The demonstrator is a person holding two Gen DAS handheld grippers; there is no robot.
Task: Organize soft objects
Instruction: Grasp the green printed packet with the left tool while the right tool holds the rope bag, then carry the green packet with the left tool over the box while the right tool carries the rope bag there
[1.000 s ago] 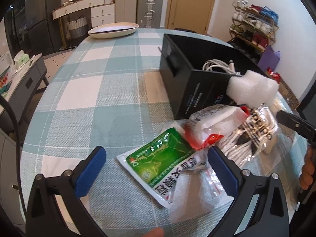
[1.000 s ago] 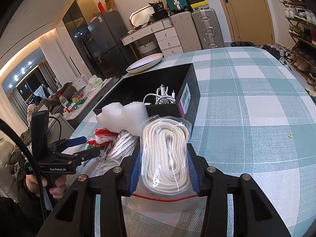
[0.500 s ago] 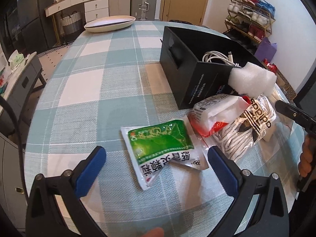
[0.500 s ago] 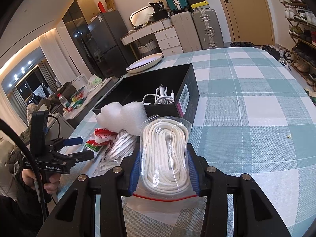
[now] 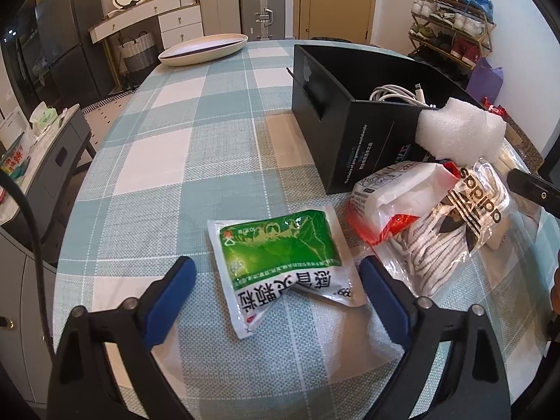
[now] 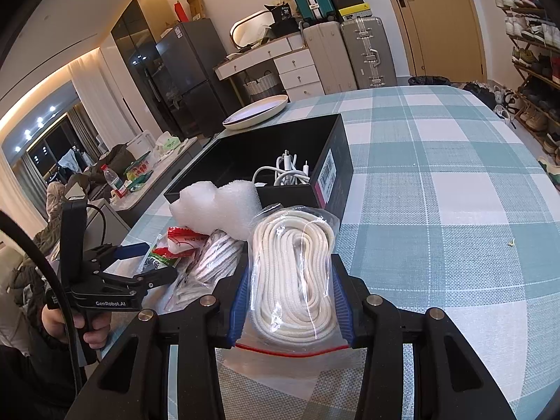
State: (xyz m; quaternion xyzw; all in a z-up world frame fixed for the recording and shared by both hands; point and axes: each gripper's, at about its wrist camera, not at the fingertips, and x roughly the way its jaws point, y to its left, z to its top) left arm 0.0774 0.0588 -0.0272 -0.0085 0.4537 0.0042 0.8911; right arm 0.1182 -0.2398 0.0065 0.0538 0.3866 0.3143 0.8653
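My right gripper (image 6: pixel 288 294) is shut on a clear zip bag of white rope (image 6: pixel 292 276), held just before the black box (image 6: pixel 273 161). White foam (image 6: pixel 217 206) leans on the box's near end. My left gripper (image 5: pixel 276 290) is open, its jaws either side of a green sachet (image 5: pixel 283 259) lying flat on the table. To the sachet's right lie a white and red pack (image 5: pixel 392 196) and an Adidas bag of laces (image 5: pixel 455 231). The foam (image 5: pixel 462 133) and the box (image 5: pixel 353 112) with white cables (image 5: pixel 399 94) show there too.
The checked tablecloth (image 5: pixel 168 161) covers a round table. A cream plate (image 5: pixel 203 49) sits at the far edge. A side cabinet (image 5: pixel 38 161) stands left of the table, a shoe rack (image 5: pixel 451 35) far right. The left gripper also shows in the right wrist view (image 6: pixel 140 262).
My left gripper has pulled back and up from the green sachet, which now lies further ahead between the open jaws. My right gripper has held still with the rope bag.
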